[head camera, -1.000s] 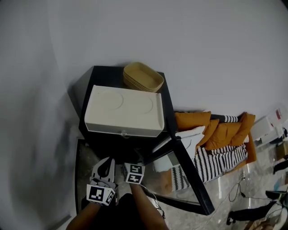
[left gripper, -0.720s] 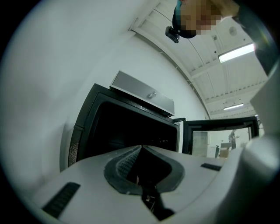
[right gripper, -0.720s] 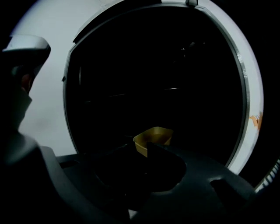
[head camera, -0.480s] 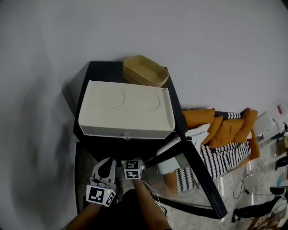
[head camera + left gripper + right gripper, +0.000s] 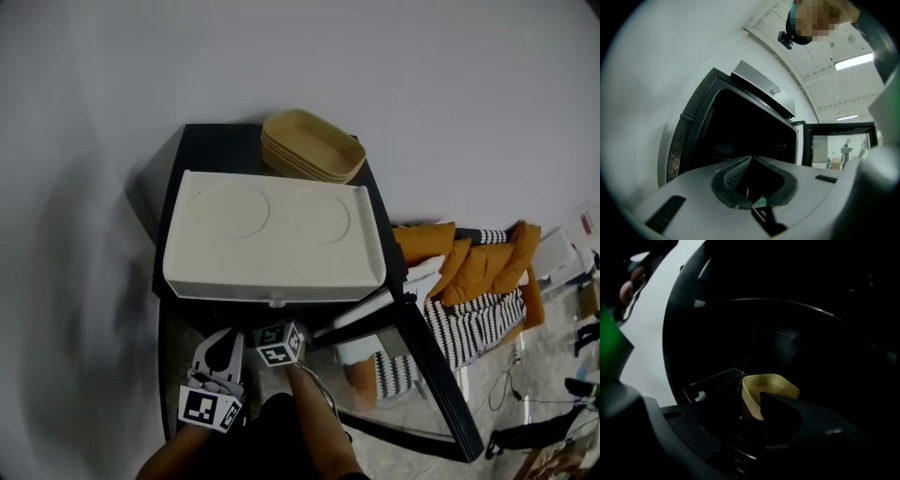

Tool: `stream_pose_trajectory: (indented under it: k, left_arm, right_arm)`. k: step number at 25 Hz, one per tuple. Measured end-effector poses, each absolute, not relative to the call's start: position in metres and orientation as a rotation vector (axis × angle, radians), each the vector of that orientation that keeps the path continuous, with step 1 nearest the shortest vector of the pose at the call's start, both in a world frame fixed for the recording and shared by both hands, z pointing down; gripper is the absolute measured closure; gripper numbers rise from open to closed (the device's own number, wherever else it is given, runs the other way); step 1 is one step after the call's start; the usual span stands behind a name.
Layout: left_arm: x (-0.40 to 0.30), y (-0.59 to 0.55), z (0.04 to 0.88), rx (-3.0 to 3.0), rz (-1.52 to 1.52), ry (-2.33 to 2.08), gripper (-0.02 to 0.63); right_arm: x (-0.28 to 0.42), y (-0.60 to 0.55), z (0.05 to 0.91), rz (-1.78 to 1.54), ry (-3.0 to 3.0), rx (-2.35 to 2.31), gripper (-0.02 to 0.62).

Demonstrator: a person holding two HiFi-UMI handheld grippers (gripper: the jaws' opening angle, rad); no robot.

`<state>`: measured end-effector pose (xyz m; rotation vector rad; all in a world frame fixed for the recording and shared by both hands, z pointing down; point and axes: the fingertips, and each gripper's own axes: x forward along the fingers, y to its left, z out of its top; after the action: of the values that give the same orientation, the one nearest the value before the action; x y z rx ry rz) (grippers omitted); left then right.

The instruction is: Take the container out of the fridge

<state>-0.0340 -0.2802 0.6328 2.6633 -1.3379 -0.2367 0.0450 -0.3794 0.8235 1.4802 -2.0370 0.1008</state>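
Note:
A tan container [image 5: 769, 387] stands on a glass shelf [image 5: 715, 380] inside the dark, open black fridge [image 5: 214, 150]. My right gripper [image 5: 733, 404] reaches into the fridge. Its jaws have just been opening and stand wide apart; the container sits just beyond the tips, and I see no pad pressing on it. In the head view only its marker cube [image 5: 279, 342] shows, below the fridge's front edge. To that cube's left, my left gripper [image 5: 225, 343] hangs in front of the fridge opening [image 5: 740, 136], shut [image 5: 750, 158] and empty.
A white box [image 5: 272, 234] and a stack of tan containers [image 5: 314, 145] lie on the fridge's top. The fridge door [image 5: 412, 361] swings open to the right. Orange and striped cushions [image 5: 469, 281] lie on the floor beyond it. A white wall stands to the left.
The right gripper's cube has moved up toward the fridge front and rolled. The fridge top and the white box now appear larger and closer. The left gripper has hardly shifted.

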Motion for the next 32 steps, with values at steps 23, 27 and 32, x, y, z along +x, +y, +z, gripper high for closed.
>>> stream_pose_trajectory:
  k: [23, 27, 32]
  left_arm:
    - [-0.041, -0.291, 0.636, 2.671, -0.228, -1.324, 0.601]
    - [-0.04, -0.29, 0.636, 2.67, -0.223, -1.325, 0.601]
    - [-0.041, -0.288, 0.636, 2.66, -0.208, -1.327, 0.601]
  right_arm:
    - [0.062, -0.394, 0.86, -0.288, -1.656, 0.99, 0.509]
    - [0.062, -0.395, 0.862, -0.351, -1.622, 0.914, 0.523]
    - [0.059, -0.392, 0.864, -0.428, -1.569, 0.8, 0.555]
